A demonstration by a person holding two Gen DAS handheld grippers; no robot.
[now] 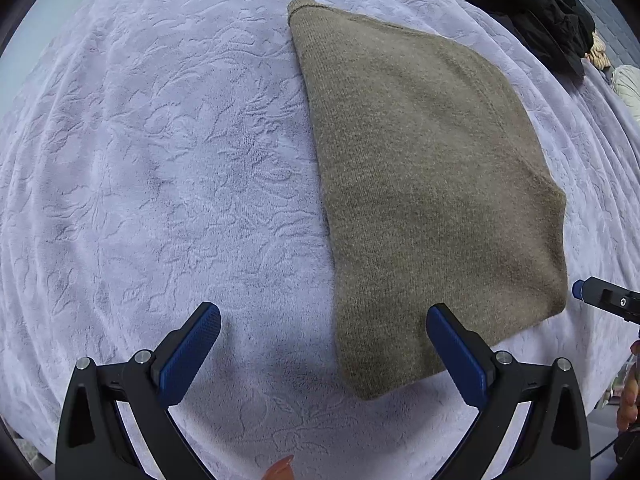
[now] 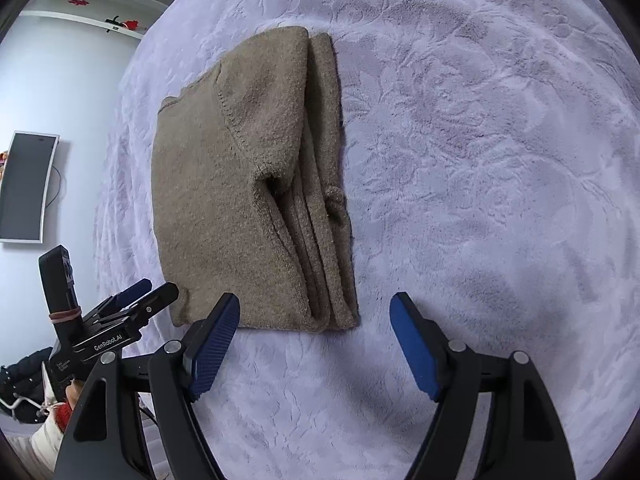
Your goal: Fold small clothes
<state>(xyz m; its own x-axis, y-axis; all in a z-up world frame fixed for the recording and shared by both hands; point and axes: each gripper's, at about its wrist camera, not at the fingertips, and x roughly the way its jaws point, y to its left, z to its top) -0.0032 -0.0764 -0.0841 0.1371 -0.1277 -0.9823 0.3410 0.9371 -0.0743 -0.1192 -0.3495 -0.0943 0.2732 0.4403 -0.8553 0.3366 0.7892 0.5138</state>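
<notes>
Fuzzy matt knit sweater (image 1: 432,184) on plush embossed fleece blanket (image 1: 160,160); ribbed blue rubbery pads (image 2: 212,348), matt black plastic.

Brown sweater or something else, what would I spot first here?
Yes, the folded brown sweater, lying flat in the middle of the pale purple blanket. Next, the blue-padded right gripper, open and empty just in front of it. A black clothes pile sits at the bed's far corner.
</notes>
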